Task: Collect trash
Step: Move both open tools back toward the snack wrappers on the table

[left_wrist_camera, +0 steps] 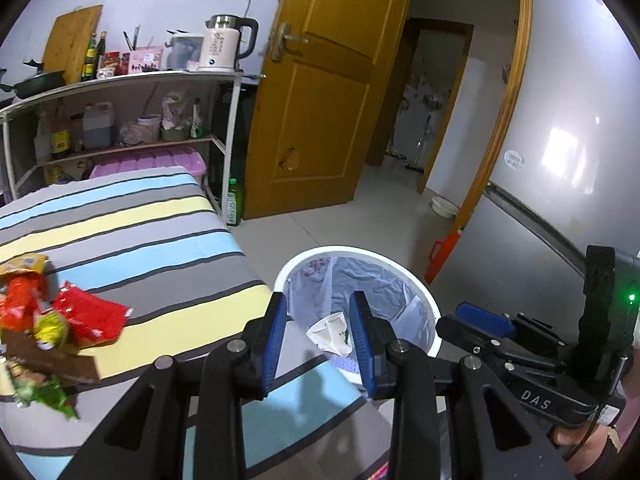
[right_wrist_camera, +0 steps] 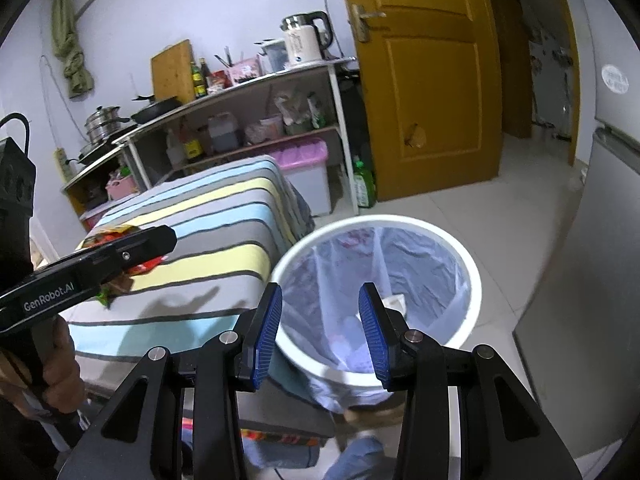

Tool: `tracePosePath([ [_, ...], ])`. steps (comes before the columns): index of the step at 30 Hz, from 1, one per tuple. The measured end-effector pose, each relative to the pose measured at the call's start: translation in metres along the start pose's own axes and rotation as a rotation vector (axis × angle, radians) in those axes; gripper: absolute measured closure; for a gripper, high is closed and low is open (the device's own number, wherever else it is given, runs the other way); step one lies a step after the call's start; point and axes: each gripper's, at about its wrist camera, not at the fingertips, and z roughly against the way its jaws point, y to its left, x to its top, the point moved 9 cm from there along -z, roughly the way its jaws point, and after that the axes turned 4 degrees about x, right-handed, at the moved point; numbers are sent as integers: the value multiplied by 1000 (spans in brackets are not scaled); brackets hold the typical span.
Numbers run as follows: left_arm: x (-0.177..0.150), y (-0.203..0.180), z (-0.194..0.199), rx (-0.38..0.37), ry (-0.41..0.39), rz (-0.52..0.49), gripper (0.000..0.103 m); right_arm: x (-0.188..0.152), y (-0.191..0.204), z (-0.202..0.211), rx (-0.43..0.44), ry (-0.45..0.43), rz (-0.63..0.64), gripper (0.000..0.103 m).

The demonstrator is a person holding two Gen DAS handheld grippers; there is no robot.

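A white trash bin lined with a pale plastic bag stands on the floor beside the striped table. White crumpled paper lies inside it. My left gripper is open and empty, over the table edge next to the bin. My right gripper is open and empty above the bin. A pile of wrappers lies at the table's left: a red wrapper, yellow and orange packets, a green wrapper and a brown flat piece.
A metal shelf with a kettle, bottles and jars stands behind the table. A wooden door stands open to a hallway. A grey fridge is at the right. A green bottle and an orange object are on the floor.
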Motion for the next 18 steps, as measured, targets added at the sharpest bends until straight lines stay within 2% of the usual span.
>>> tracePosePath([
  [18,-20,62,67,115,-76,68,69,0,89,15,119,-24,141,62],
])
